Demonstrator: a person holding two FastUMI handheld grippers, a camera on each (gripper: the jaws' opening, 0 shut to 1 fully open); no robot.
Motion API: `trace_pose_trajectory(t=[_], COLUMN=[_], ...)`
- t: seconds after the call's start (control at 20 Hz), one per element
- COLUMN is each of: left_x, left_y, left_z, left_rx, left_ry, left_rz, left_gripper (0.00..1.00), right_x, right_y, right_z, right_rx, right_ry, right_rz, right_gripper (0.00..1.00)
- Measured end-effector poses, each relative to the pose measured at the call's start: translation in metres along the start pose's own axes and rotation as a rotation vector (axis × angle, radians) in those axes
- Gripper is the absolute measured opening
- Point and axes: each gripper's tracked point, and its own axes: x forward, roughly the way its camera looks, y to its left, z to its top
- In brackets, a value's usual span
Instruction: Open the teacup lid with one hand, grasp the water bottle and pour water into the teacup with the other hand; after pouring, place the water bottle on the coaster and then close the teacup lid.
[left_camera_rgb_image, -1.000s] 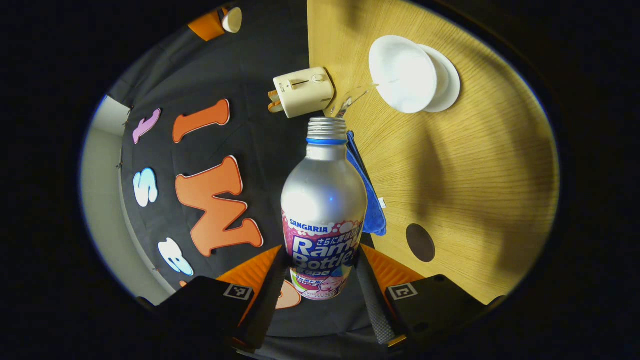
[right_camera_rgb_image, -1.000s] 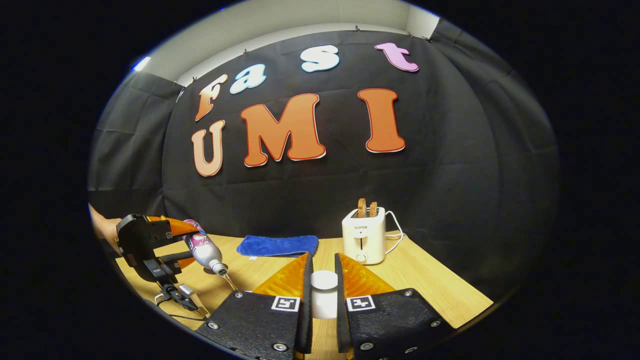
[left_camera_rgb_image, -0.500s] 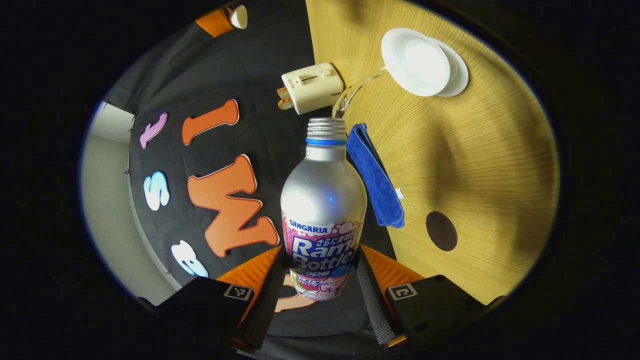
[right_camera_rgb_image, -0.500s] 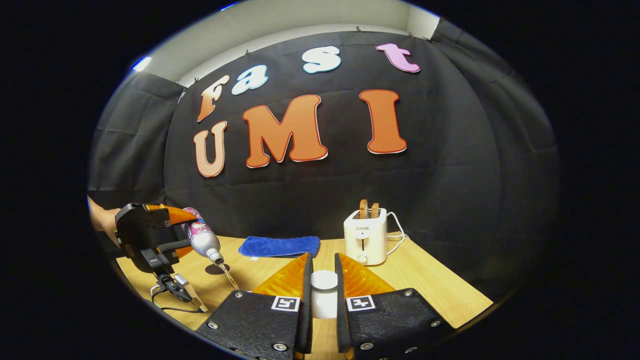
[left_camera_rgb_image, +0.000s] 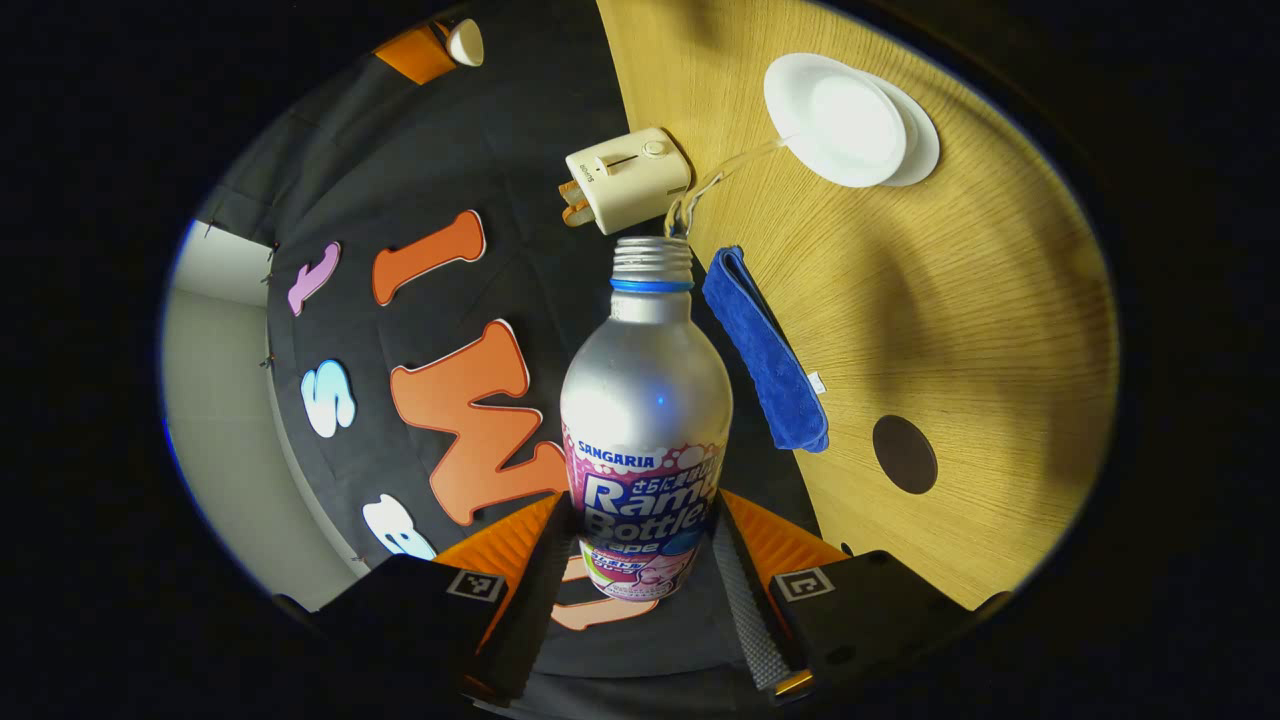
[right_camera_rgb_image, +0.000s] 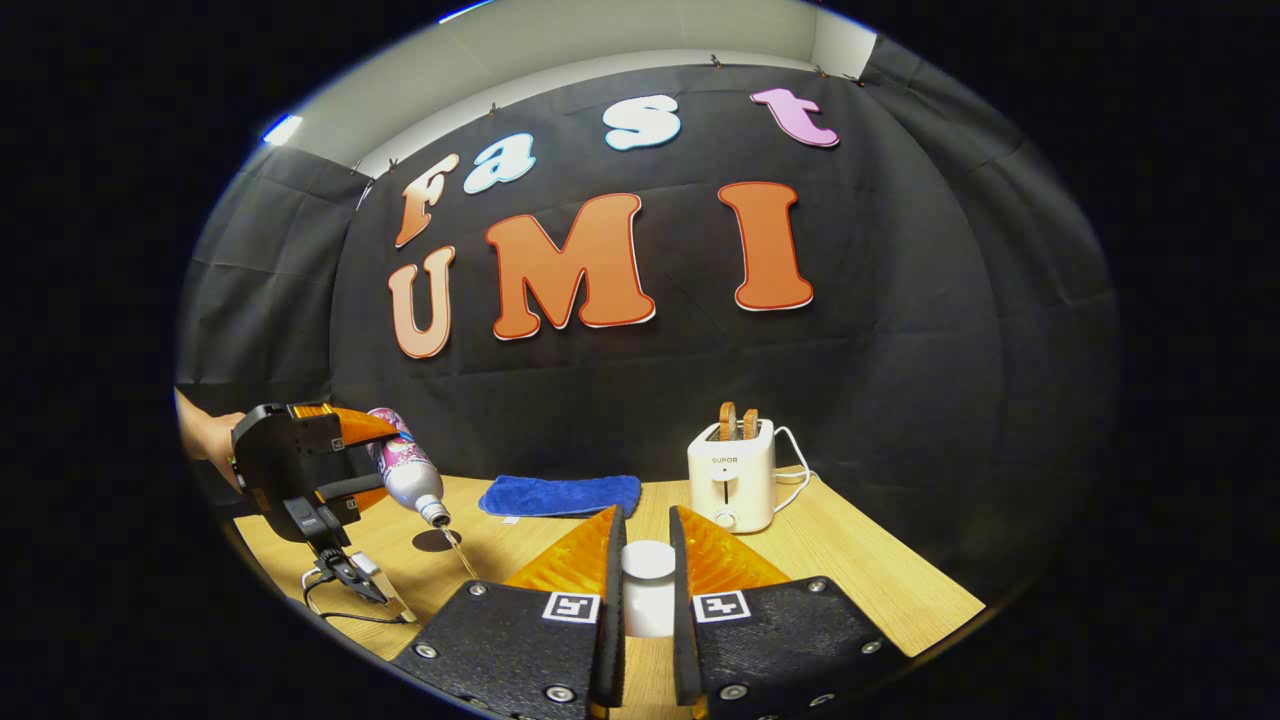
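silver water bottle (left_camera_rgb_image: 646, 400) tipped, water streaming into white teacup (left_camera_rgb_image: 838, 120).

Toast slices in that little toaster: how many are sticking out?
2. Both slices stand side by side in the slots on top of the white toaster, at the back of the table beside the blue cloth. Nothing hints at more inside.

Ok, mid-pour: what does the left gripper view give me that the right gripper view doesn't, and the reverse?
Left gripper view: the open teacup on its saucer, with the stream landing in it. Right gripper view: the hand holding the left gripper, side on. Both: water bottle, coaster, blue cloth, toaster, and the lid in the right gripper's jaws.
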Motion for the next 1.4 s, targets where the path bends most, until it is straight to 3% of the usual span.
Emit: trace_pose_trajectory(t=[0.95, 1.4], left_x=[-0.009, -0.012], left_y=[-0.003, -0.007], left_z=[0.032, 0.027], left_rx=[0.056, 0.008], left_ry=[-0.067, -0.062], left_rz=[0.030, 0.039], left_gripper=[0.83, 0.82], right_x=[-0.007, -0.009], right_y=[0.014, 0.021], right_z=[-0.004, -0.004], right_rx=[-0.005, -0.001], right_ry=[0.001, 0.004], right_rz=[0.039, 0.046], right_gripper=[0.20, 0.20])
